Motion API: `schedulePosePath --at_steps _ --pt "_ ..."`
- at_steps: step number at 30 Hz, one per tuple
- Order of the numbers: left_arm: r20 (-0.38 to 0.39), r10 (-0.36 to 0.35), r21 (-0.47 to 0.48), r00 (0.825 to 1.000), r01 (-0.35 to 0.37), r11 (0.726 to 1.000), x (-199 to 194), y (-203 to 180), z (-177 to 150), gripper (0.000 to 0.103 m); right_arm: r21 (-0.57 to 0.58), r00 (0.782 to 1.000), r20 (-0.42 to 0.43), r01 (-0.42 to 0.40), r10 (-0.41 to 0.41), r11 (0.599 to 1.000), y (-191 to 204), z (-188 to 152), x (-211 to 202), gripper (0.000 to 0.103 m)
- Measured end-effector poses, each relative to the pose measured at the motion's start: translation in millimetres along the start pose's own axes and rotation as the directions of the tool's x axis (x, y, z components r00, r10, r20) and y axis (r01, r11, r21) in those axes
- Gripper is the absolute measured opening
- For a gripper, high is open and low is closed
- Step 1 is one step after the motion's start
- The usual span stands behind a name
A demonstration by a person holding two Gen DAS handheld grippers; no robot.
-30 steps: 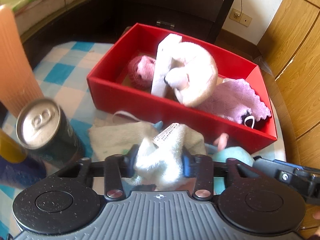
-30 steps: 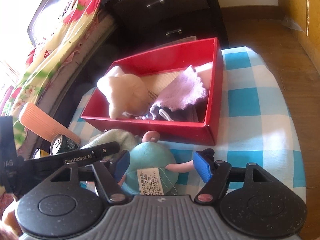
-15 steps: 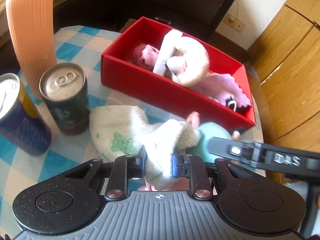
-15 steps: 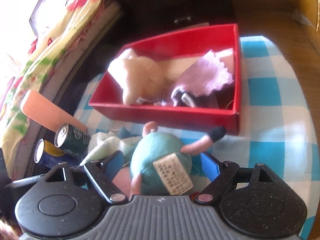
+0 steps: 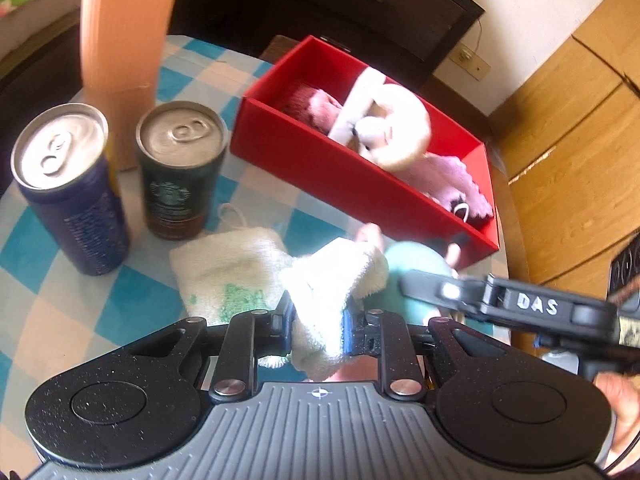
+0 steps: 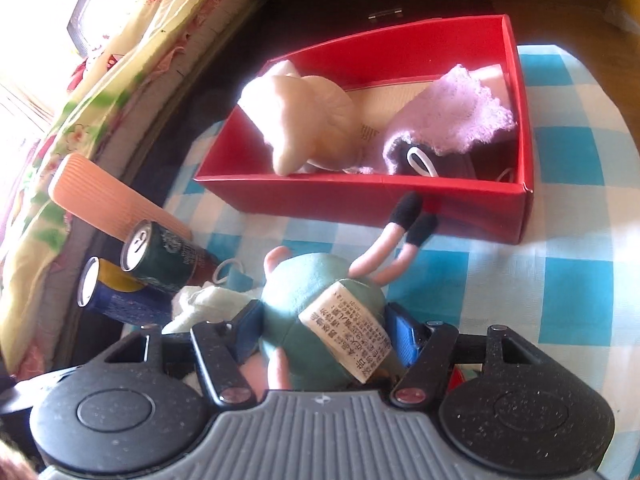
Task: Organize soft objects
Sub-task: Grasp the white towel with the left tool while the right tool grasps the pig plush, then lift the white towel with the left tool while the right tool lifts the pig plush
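My left gripper (image 5: 318,326) is shut on a white towel (image 5: 240,276) with a green print, lifting one corner while the rest lies on the checked tablecloth. My right gripper (image 6: 322,332) is shut on a teal plush doll (image 6: 320,300) with pink legs and black feet; the doll also shows in the left wrist view (image 5: 416,268). A red box (image 5: 320,160) stands beyond, also seen in the right wrist view (image 6: 360,200). It holds a cream plush (image 6: 308,120), a lilac knitted cloth (image 6: 460,116) and a pink knitted item (image 5: 316,100).
Two drink cans, one dark green (image 5: 180,168) and one blue (image 5: 68,188), stand left of the towel, with a tall ribbed peach cup (image 5: 124,32) behind them. A dark drawer unit (image 5: 360,4) and wooden cabinets (image 5: 580,140) lie past the table edge.
My right gripper has closed on the teal doll. My left gripper has drawn back and up with the towel corner, so the cans and cup have come into view.
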State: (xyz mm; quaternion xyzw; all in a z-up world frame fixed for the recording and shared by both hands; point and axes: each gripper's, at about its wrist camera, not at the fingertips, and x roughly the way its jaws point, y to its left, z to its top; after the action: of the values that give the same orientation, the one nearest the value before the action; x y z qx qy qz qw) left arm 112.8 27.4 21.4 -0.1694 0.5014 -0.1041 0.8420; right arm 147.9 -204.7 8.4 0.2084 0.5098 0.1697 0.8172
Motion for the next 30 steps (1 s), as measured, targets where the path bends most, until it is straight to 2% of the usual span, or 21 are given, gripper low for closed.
schedulePosePath --at_steps 6,9,11,12,14,16,17,19,21,22,23,24,26,29,30 --pt "0.041 -0.026 -0.006 0.999 0.026 1.000 -14 -3 5 0.022 0.044 0.996 0.047 -0.084 0.082 0.996 -7 3 -24 0.039" --pt "0.072 -0.043 -0.019 0.997 0.044 0.999 -23 -3 11 0.022 0.044 0.989 0.079 -0.130 0.126 0.991 -4 6 -39 0.032" --pt "0.086 -0.053 -0.023 0.995 0.055 0.998 -27 -3 14 0.022 0.040 0.983 0.100 -0.159 0.155 0.986 -2 8 -48 0.013" --pt "0.091 -0.059 -0.024 0.994 0.061 0.998 -29 -4 15 0.022 0.029 0.982 0.104 -0.164 0.160 0.986 0 9 -51 0.013" --pt "0.100 -0.060 -0.023 0.993 0.063 0.998 -31 -4 16 0.022 -0.031 0.990 0.094 -0.107 0.109 0.994 6 9 -53 0.013" --pt "0.093 -0.050 -0.013 0.994 0.051 0.999 -28 -4 16 0.022 -0.015 0.994 0.079 -0.080 0.081 0.997 5 7 -48 0.017" --pt "0.086 -0.038 -0.014 0.996 0.039 0.999 -25 -3 15 0.024 -0.001 0.995 0.054 -0.089 0.089 0.996 4 6 -43 0.025" --pt "0.063 -0.005 -0.018 0.998 0.006 1.000 -15 -1 13 0.024 0.018 0.995 0.013 -0.101 0.100 0.995 1 2 -35 0.029" --pt "0.044 0.037 -0.003 0.998 -0.037 0.999 -1 0 13 0.030 0.007 0.997 0.004 -0.080 0.080 0.997 4 0 -29 0.036" --pt "0.039 0.062 0.004 0.997 -0.063 0.998 5 0 13 0.030 -0.003 0.998 -0.003 -0.066 0.066 0.998 8 -1 -26 0.045" --pt "0.041 0.082 0.002 0.996 -0.082 0.997 10 0 14 0.036 -0.011 0.998 -0.009 -0.061 0.061 0.998 11 -2 -22 0.051" --pt "0.050 0.093 0.003 0.994 -0.094 0.996 14 0 15 0.051 -0.017 0.998 -0.018 -0.066 0.066 0.998 14 -4 -18 0.052" --pt "0.044 0.118 0.014 0.992 -0.119 0.993 25 -1 17 0.068 -0.018 0.997 -0.036 -0.070 0.069 0.997 18 -5 -10 0.052" --pt "0.040 0.152 0.012 0.988 -0.152 0.988 40 1 18 0.068 -0.011 0.997 -0.045 -0.056 0.056 0.998 17 -5 -3 0.052" --pt "0.032 0.148 -0.012 0.988 -0.148 0.989 43 5 19 0.059 -0.005 0.998 -0.046 -0.051 0.051 0.999 15 -5 -2 0.052"
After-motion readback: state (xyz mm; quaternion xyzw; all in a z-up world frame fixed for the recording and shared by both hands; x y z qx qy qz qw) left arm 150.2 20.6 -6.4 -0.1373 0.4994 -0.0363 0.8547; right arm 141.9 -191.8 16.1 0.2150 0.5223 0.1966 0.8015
